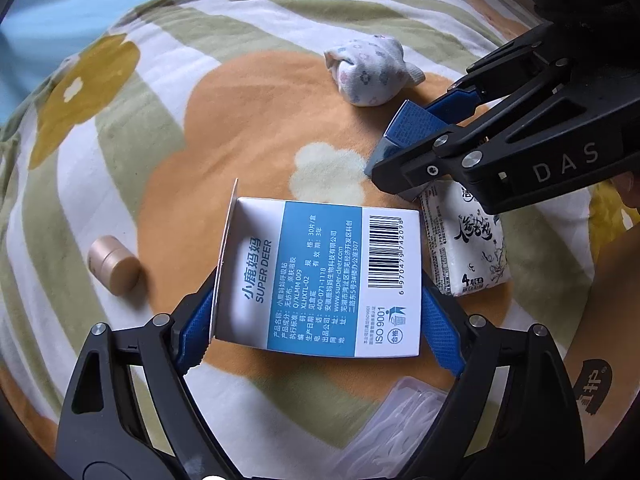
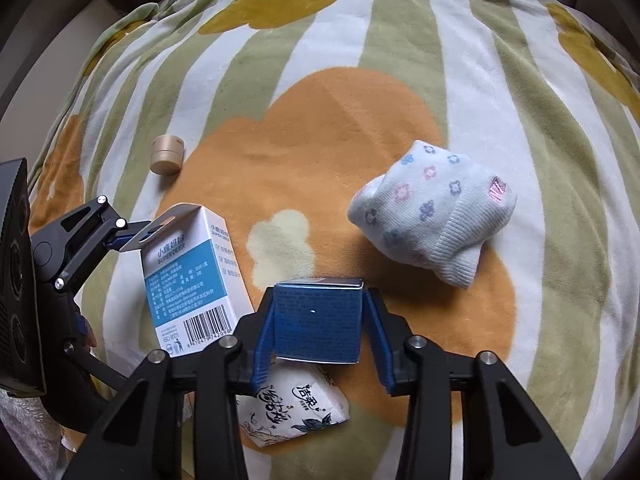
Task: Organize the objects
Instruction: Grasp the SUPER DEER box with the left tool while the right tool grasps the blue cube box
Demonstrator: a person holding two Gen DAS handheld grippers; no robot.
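My left gripper (image 1: 316,320) is shut on a white and blue Super Deer box (image 1: 320,276), held above the blanket; the box also shows in the right wrist view (image 2: 192,276). My right gripper (image 2: 318,320) is shut on a dark blue box (image 2: 318,322), seen from the left wrist view too (image 1: 408,128). A tissue pack (image 2: 292,408) lies under the right gripper, beside the white box (image 1: 468,248). A rolled floral sock (image 2: 436,216) lies to the right. A small gold jar (image 2: 167,155) lies at the left.
Everything rests on a striped flower-print blanket (image 2: 400,60) over a bed. A clear plastic case (image 1: 400,428) lies near the left gripper. A brown cardboard surface (image 1: 600,340) is at the right edge of the left wrist view.
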